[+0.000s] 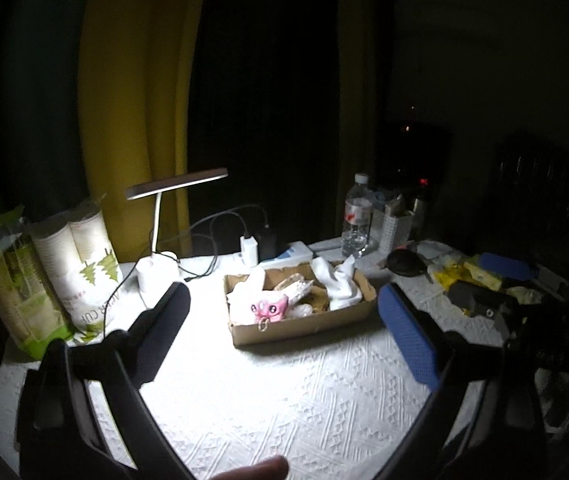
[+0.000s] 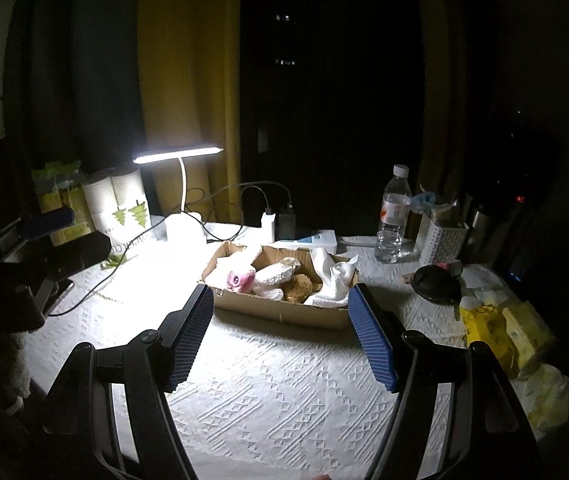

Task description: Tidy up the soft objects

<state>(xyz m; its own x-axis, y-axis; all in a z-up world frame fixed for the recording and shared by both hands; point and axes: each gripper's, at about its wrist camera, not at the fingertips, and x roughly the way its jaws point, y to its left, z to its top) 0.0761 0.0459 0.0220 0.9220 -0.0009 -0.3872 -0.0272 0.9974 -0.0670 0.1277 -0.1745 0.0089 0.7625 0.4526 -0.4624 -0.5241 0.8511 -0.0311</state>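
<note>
A shallow cardboard box sits on the white textured tablecloth under the lamp. It holds a pink plush toy, white crumpled cloth, a white knitted piece and a brown spongy lump. My left gripper is open just short of the box, with nothing between its fingers. My right gripper is also open and empty, its blue pads flanking the box's near wall. Each gripper shows at the edge of the other's view.
A lit desk lamp, a sleeve of paper cups, and a charger with cables stand behind and left of the box. To the right are a water bottle, a white perforated holder, a black round object and yellow tissue packs.
</note>
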